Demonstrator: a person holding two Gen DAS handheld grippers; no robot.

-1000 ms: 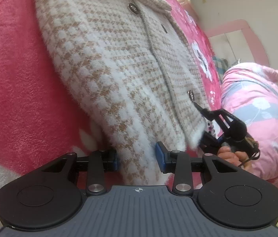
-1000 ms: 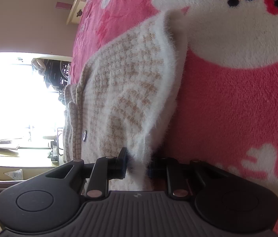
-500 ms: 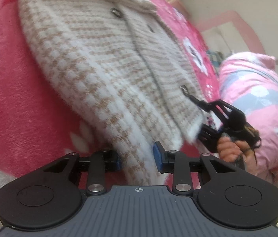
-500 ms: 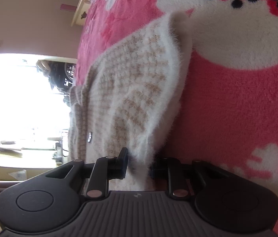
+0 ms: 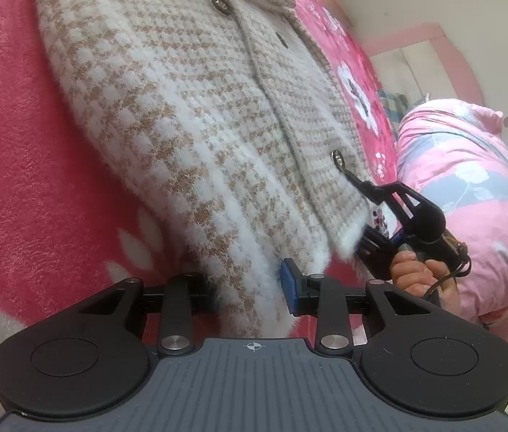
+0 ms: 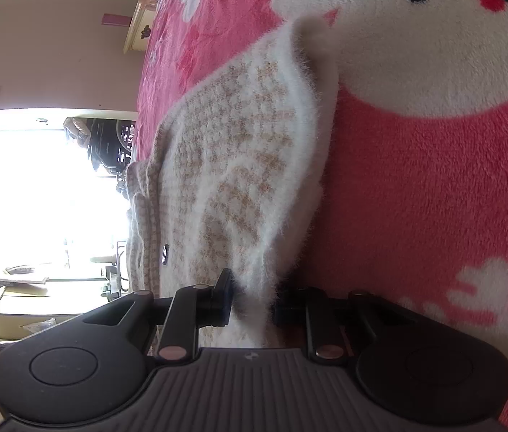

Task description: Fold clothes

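Both grippers are clamping the same garment. The left gripper [image 5: 250, 288] is pinching the fuzzy white hem of the houndstooth cardigan [image 5: 189, 115], fabric filling the gap between its pads, blue pad [image 5: 289, 284] showing on one side. The right gripper [image 6: 252, 298] is gripping another stretch of that hem, pads pressing into the white fluff.

The cardigan [image 6: 239, 187] is lying spread on the pink floral blanket [image 5: 30, 165], which is covering the bed. The buttoned front is facing up, with metal buttons [image 5: 219, 3] running along the placket and the collar pointing toward the far end of the blanket. The hem is sitting at the near edge, where both grippers are holding it.

In the left wrist view the right gripper [image 5: 365, 216] is showing at the cardigan's other hem corner, with a person's hand [image 5: 416, 273] wrapping its handle. A pink and grey quilt [image 5: 470, 194] is bunching up beside the blanket's far-right edge.

In the right wrist view a bright window [image 6: 45, 187] is blowing out the background; a cardboard box [image 6: 23, 309] is sitting below it.
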